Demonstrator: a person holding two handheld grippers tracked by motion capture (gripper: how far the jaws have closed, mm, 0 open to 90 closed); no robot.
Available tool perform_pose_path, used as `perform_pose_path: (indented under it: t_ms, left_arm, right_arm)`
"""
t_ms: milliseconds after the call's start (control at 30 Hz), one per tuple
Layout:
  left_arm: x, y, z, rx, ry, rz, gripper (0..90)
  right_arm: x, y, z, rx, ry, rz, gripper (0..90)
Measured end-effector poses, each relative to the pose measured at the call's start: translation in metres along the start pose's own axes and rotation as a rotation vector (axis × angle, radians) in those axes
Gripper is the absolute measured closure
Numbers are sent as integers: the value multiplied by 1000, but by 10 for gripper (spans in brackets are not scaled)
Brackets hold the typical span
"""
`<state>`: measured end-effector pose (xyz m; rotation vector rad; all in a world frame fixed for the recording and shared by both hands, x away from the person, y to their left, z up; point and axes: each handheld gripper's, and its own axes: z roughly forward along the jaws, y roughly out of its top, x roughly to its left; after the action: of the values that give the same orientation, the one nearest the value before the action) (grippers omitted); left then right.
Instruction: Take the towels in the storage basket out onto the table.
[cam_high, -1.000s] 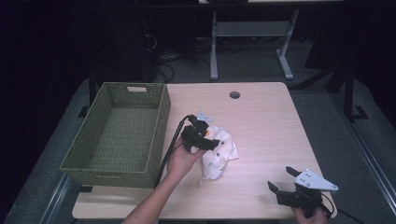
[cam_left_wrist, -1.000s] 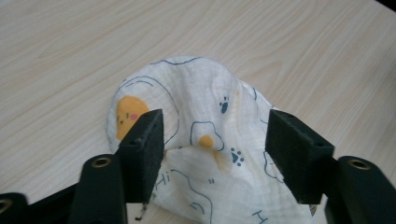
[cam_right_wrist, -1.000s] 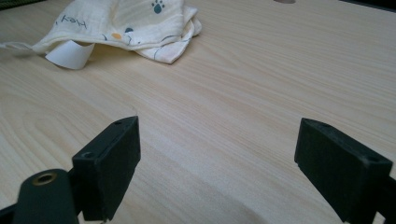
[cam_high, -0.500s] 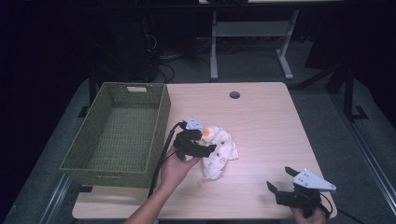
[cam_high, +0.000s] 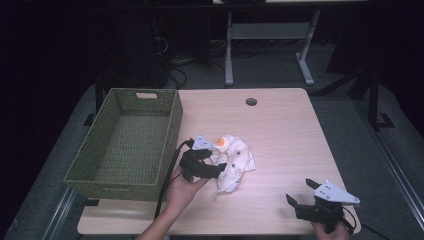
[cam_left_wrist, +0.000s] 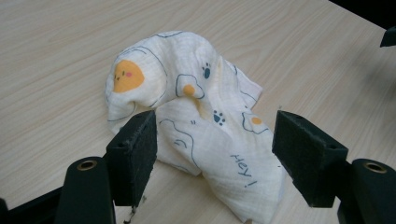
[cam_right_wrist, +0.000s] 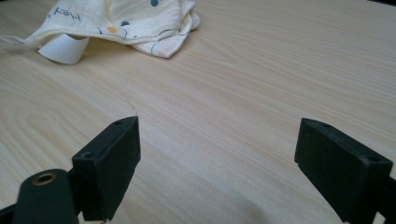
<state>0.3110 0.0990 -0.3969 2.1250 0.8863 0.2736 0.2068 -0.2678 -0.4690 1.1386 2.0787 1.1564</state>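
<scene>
A crumpled white cloth (cam_high: 236, 161) printed with egg and paw shapes lies on the wooden table (cam_high: 280, 130), near its middle. My left gripper (cam_high: 218, 169) sits low at the cloth's left edge and is open, its jaws having just been opening. In the left gripper view the cloth (cam_left_wrist: 196, 107) lies between the pads of my left gripper (cam_left_wrist: 215, 149), which do not press on it. My right gripper (cam_high: 300, 192) rests open at the table's near right corner. In the right gripper view my right gripper (cam_right_wrist: 219, 158) holds nothing, and the cloth (cam_right_wrist: 121, 18) lies far ahead.
A green woven basket (cam_high: 172, 130) stands on the left side of the table, close beside my left hand. A round cable hole (cam_high: 251, 101) is near the far edge. A white label (cam_right_wrist: 63, 49) sticks out from the cloth's edge.
My left gripper has drawn back toward the near left, off the top of the cloth, so the orange print now shows. The right gripper has stayed put.
</scene>
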Motion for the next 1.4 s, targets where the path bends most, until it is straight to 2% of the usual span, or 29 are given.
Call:
perform_pose_path:
  t_ms: [300,433,533,700,800,933,1067,1267,1400]
  left_arm:
    - [-3,-13,-7,-10,-4,1,304]
    - [-3,-19,-9,-15,-9,-11,300]
    - [-4,-24,-12,-20,-7,-2,300]
    - [-7,-36,-16,-40,-8,-15,300]
    - [-8,-42,-18,-36,-14,-14,299]
    - [-10,-43,-20,-35,-18,-11,294]
    - [-13,-47,-26,-49,-28,-20,290]
    - [-15,-59,-37,-50,-25,-8,289]
    - [-12,-66,-44,-80,-39,-50,276]
  right_arm:
    - [0,0,1,1,3,-6,139]
    - [0,0,0,-1,0,-8,139]
    - [1,0,1,0,1,-6,139]
    - [1,0,1,4,1,-7,139]
    - [2,0,1,4,1,-7,139]
    - [2,0,2,4,3,-7,139]
    - [2,0,1,4,-1,-5,139]
    - [1,-1,2,8,-1,2,138]
    - [2,-1,1,-1,-3,1,138]
